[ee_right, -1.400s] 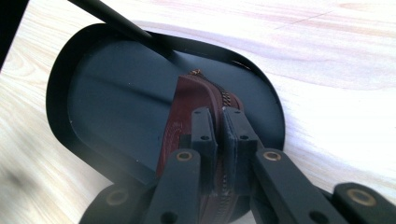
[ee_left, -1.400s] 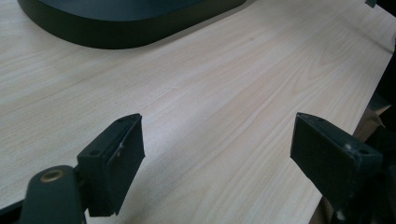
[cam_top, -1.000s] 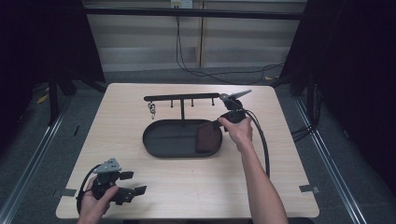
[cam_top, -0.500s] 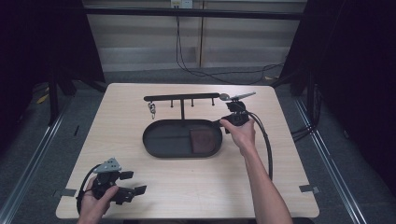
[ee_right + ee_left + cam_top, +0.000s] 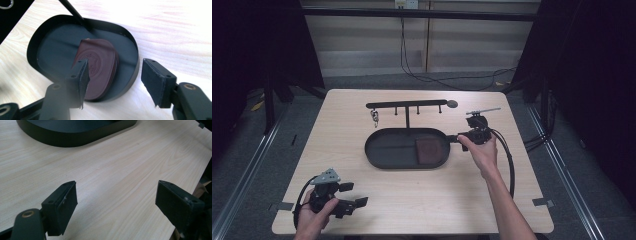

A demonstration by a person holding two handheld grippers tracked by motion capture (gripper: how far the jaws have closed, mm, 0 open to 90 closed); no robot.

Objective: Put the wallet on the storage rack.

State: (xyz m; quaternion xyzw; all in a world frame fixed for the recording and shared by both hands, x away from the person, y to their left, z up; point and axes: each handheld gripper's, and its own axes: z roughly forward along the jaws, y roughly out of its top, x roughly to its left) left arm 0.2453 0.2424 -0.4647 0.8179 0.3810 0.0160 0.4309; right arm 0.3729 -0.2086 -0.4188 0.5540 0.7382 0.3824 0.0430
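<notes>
A dark brown leather wallet [image 5: 428, 151] lies flat in the right end of a black oval tray [image 5: 382, 162] at the middle of the table. My right gripper [image 5: 453, 138] hovers at the tray's right rim; its jaws have just been opening and stand apart with nothing pressed between them. In the right gripper view the wallet [image 5: 102, 67] lies in the tray [image 5: 32, 50] just beyond my right gripper [image 5: 115, 80]. My left gripper [image 5: 354, 195] rests near the table's front left corner, open and empty. The left gripper view shows the left gripper [image 5: 116, 205] over bare wood, with the tray [image 5: 75, 137] farther off.
A black hook rack [image 5: 407, 105] rises from the tray's back edge, with a bunch of keys [image 5: 374, 118] hanging at its left end. The right gripper's cable [image 5: 510, 165] loops along the person's forearm. Dark stands flank the table.
My right gripper has drawn back to the right, off the tray's end, and its jaws have spread. The wallet stays in the tray. The left hand has kept still.
</notes>
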